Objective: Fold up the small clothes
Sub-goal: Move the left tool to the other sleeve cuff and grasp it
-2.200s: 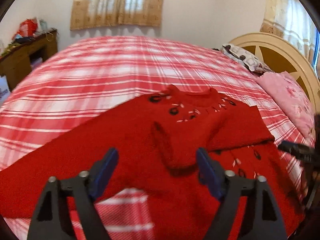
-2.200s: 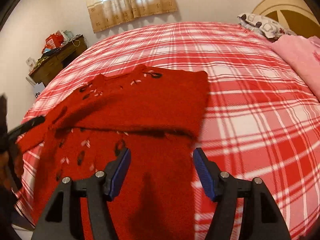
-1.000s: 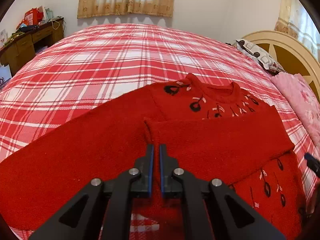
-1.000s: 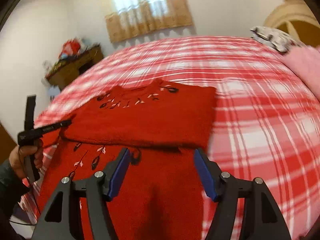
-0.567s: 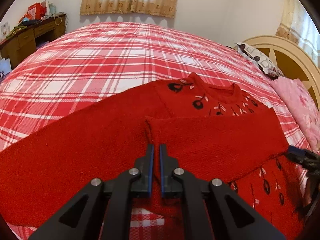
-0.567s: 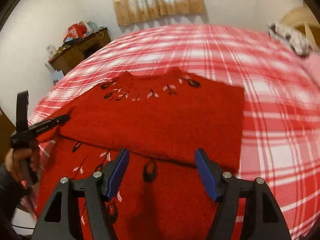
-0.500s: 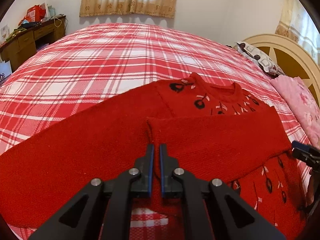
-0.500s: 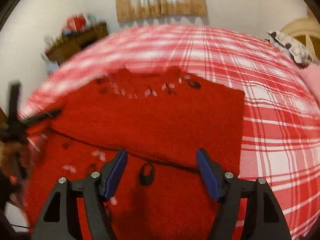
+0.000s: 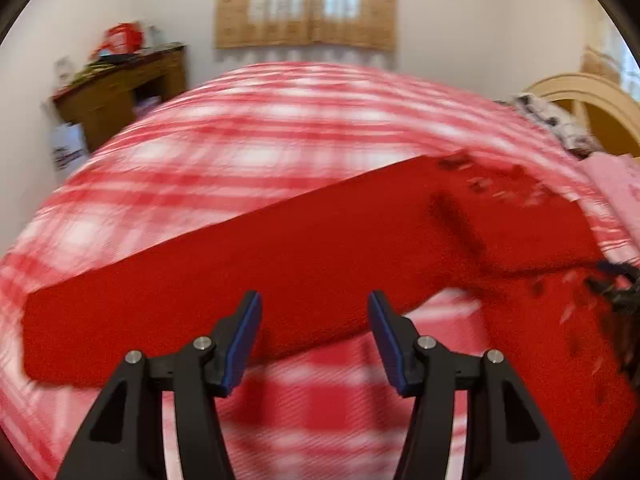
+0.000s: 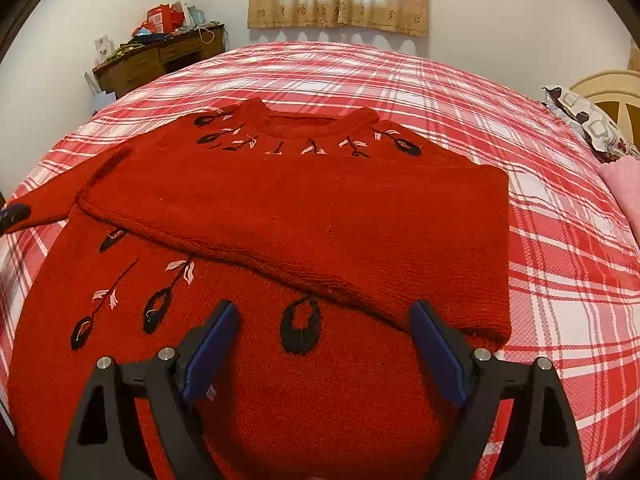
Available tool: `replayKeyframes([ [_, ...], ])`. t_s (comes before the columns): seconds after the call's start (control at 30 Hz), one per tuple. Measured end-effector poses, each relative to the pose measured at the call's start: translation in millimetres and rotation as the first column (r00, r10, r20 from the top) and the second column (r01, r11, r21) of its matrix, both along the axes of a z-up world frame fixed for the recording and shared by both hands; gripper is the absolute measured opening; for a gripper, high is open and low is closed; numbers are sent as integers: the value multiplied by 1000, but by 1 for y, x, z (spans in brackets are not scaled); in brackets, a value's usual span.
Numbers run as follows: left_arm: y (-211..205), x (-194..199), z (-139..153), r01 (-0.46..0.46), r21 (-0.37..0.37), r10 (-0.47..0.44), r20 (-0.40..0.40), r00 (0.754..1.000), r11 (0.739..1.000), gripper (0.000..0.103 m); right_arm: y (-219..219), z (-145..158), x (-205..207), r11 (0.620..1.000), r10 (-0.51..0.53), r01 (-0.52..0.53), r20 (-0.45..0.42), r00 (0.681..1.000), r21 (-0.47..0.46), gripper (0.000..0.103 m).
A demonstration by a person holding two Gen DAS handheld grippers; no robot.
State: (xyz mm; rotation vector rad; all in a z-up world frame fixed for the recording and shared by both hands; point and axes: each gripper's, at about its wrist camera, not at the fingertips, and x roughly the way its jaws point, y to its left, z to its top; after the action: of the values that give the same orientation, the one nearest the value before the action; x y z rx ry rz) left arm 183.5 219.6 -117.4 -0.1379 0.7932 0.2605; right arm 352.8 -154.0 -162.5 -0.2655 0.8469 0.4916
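Observation:
A red knit sweater (image 10: 304, 216) with black and white leaf embroidery lies flat on the plaid bed. Its right sleeve is folded across the chest. Its left sleeve (image 9: 224, 276) lies stretched out to the side. My left gripper (image 9: 314, 334) is open and empty, just above the lower edge of that stretched sleeve; this view is motion-blurred. My right gripper (image 10: 324, 344) is open and empty, hovering over the sweater's lower body. The left gripper's tip (image 10: 14, 214) shows at the right wrist view's left edge.
The bed has a red and white plaid cover (image 10: 500, 120). A wooden desk (image 10: 160, 60) with clutter stands at the far left. A pink blanket (image 10: 624, 188), a patterned pillow (image 10: 588, 124) and a cream headboard (image 9: 592, 100) lie to the right.
My left gripper opened, let go of the folded sleeve's cuff and swung left over the stretched-out sleeve. My right gripper stayed open and shifted a little over the sweater's body.

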Motion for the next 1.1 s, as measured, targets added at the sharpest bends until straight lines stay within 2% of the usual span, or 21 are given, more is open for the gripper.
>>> replayKeyframes([
  [0.07,21,-22,-5,-78,23,78,-15,997,997,58,-2,1,-3,1000,2,-2,-3,1000,6,90],
  [0.2,59,-49,-14,-208,19,208,-49,977,978,58,-2,0,-5,1000,0,0,-10,1000,9,92],
  [0.3,90,-65,-18,-319,11,319,-61,946,948,58,-2,0,-6,1000,-5,5,-11,1000,6,92],
  [0.4,111,-77,-15,-402,-36,401,-32,916,915,58,-2,0,-5,1000,-6,6,-14,1000,6,92],
  [0.6,144,-86,-11,-492,-89,494,-6,870,866,58,-4,-1,-5,1000,-10,11,-23,1000,15,93],
  [0.67,147,-86,-11,-516,-81,517,-7,856,853,58,-4,-1,-5,1000,-11,11,-23,1000,15,93],
  [0.83,159,-77,-18,-537,-88,537,-29,843,839,58,-4,-1,-5,1000,-12,12,-23,1000,14,93],
  [0.97,160,-76,-20,-533,-85,533,-26,846,842,56,-4,0,-5,1000,-12,12,-22,1000,14,93],
  [1.0,159,-76,-20,-525,-89,525,-23,851,846,53,-4,0,-5,1000,-12,12,-22,1000,14,93],
  [1.07,159,-77,-18,-507,-114,508,-19,861,854,29,-4,0,-5,1000,-12,12,-23,1000,14,93],
  [1.1,159,-77,-18,-495,-136,498,-20,867,858,27,-4,0,-5,1000,-12,13,-23,1000,14,93],
])
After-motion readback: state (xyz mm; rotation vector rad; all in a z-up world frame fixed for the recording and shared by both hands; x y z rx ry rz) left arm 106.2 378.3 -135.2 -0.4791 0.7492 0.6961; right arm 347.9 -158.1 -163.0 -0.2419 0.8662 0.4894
